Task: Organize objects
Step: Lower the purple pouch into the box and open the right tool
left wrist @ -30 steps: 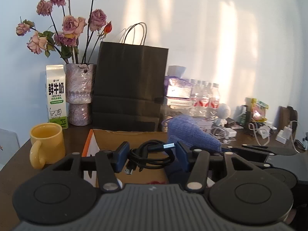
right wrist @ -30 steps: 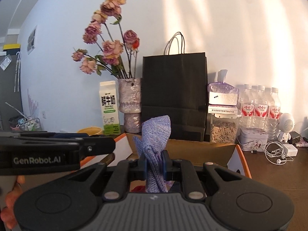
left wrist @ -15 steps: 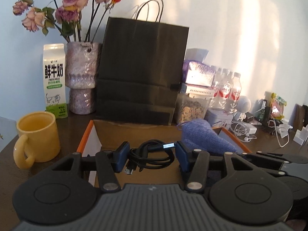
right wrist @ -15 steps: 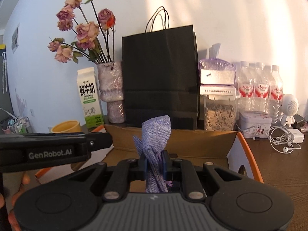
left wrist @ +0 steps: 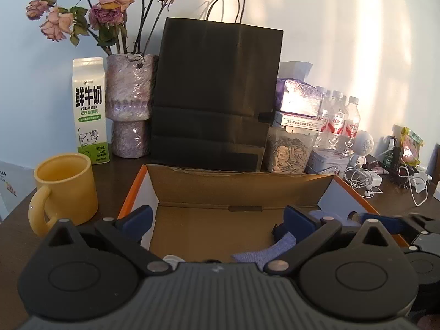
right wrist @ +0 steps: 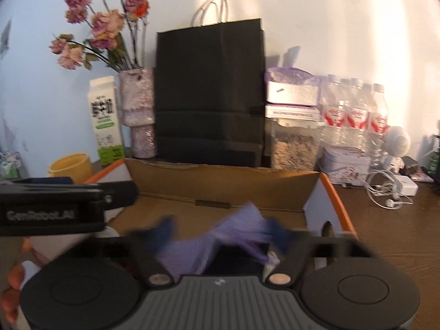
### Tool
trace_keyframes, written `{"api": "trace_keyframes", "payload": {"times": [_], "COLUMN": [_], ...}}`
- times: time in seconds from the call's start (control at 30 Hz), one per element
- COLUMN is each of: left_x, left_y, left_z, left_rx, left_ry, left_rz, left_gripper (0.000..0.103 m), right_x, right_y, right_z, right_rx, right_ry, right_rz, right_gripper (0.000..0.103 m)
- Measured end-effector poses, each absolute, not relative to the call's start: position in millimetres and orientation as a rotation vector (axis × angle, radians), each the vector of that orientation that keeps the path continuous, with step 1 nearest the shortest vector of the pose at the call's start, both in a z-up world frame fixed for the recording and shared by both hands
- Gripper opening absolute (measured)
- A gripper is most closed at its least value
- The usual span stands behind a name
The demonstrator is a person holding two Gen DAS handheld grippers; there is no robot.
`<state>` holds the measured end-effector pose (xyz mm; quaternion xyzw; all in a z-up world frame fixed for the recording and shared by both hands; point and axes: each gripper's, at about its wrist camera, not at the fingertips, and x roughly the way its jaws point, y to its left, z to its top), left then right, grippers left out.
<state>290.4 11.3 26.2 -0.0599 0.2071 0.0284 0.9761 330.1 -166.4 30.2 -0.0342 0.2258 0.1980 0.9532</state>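
two grippers hang over the open cardboard box point(left wrist: 242, 184) in front of the black paper bag point(left wrist: 217, 93). the left gripper point(left wrist: 217, 217) has just sprung wide, nothing between its fingers. the right gripper point(right wrist: 220, 231) has just spread too, blurred, and the purple cloth point(right wrist: 233, 231) lies loose in the box between its fingers, unpinched.

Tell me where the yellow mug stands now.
In the left wrist view, the mug stands on the table at left, beside the box and before the milk carton.
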Motion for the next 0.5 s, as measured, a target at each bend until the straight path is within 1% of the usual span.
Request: {"api": "trace_keyframes", "payload": {"times": [0.5], "left_x": [290.8], "left_y": [11.0], "left_z": [26.2], "left_rx": [-0.12], "left_ry": [0.427], "left_rz": [0.064], "left_gripper": [0.103], "right_x": [330.7], "right_y": [-168.0], "right_z": [30.5], "right_rx": [-0.07], "right_ry": [0.465], "right_rz": [0.388], "right_gripper": [0.103]}}
